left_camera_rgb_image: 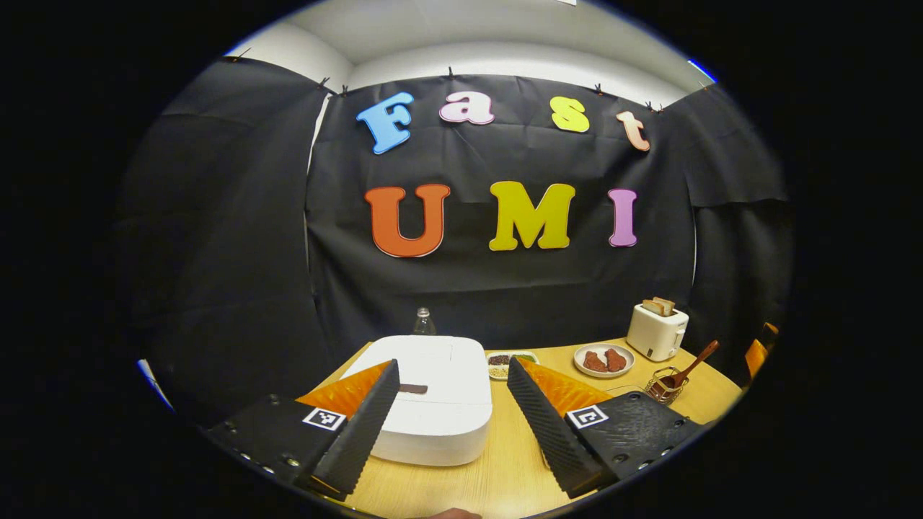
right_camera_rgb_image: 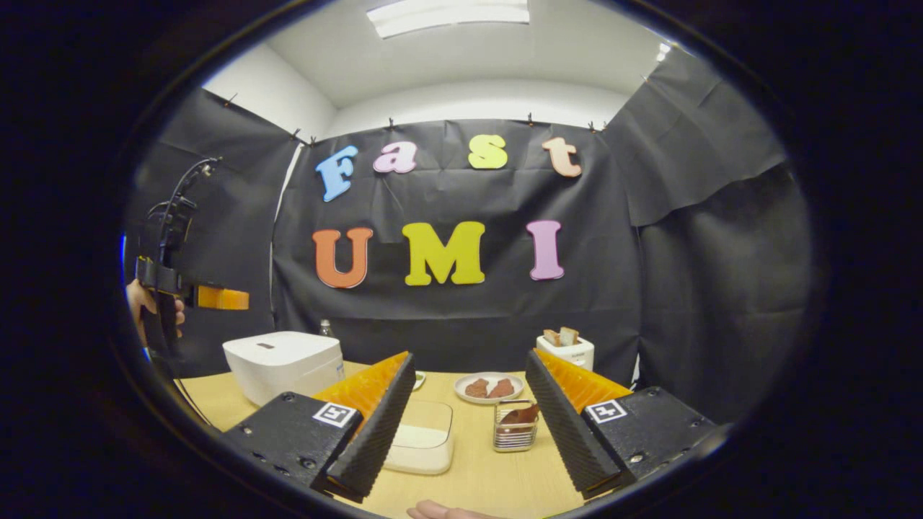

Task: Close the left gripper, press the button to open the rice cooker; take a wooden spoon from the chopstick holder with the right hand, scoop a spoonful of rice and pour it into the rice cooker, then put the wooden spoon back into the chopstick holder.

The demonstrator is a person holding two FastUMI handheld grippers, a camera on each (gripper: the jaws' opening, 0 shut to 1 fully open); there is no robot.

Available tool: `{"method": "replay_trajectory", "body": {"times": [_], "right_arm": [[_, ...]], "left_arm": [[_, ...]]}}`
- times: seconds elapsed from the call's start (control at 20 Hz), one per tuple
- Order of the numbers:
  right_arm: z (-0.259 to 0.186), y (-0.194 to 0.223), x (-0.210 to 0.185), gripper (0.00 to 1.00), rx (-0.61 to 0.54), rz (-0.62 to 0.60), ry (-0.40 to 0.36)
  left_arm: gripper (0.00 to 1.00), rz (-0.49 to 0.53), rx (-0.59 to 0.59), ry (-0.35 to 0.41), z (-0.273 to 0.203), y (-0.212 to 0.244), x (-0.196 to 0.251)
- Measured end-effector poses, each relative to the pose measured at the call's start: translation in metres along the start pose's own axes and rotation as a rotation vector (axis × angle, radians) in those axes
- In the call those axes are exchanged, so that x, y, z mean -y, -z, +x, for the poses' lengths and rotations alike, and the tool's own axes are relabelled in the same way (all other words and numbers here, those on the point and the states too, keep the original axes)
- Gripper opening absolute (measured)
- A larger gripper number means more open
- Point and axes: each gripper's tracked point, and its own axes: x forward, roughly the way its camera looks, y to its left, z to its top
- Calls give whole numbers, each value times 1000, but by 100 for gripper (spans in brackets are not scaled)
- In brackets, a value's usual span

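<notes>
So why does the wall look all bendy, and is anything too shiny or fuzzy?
Left gripper view: the fisheye lens bows the wall and table edges; the rice cooker lid glows bright but stays sharp. Right gripper view: the same bulge, a ceiling light glares white, and the rice box looks pale and washed out.

We look along the left gripper (left_camera_rgb_image: 452,400), its two black ribbed fingers spread wide apart, holding nothing. Between them sits a white rice cooker (left_camera_rgb_image: 429,400) with its lid down and a dark button (left_camera_rgb_image: 413,388) on the lid's near part. It rests on a light wooden table (left_camera_rgb_image: 505,461). Behind the cooker stands a clear bottle (left_camera_rgb_image: 424,321). To the right lie a small dish of grains (left_camera_rgb_image: 508,362) and a white plate of brown food (left_camera_rgb_image: 604,360). Farther right is a white toaster (left_camera_rgb_image: 656,331) holding bread slices. Nearer us, a wire chopstick holder (left_camera_rgb_image: 663,388) holds a wooden spoon (left_camera_rgb_image: 691,366), leaning right.
</notes>
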Motion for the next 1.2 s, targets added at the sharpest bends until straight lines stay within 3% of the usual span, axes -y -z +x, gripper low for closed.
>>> {"method": "replay_trajectory", "body": {"times": [0.05, 0.25, 0.45, 0.55, 0.8, 1.2], "right_arm": [[-5, -3, -4, 100, 8, -2, -1], [-21, -5, -27, 100, -8, -17, -28], [-37, -22, -36, 100, 5, -44, -28], [-46, -28, -37, 100, 16, -55, -26], [-59, -35, -35, 100, 35, -71, -11], [-62, -38, -40, 100, 31, -71, -21]], "left_arm": [[96, 4, 10, -7, -10, 0, 2], [96, 19, 32, 37, -45, 11, 21], [96, 70, 43, -22, -77, 10, 25], [95, 81, 71, -15, -93, 9, 35], [95, 27, 147, 11, -128, 10, 54], [95, 43, 199, 26, -145, -1, 56]]}}
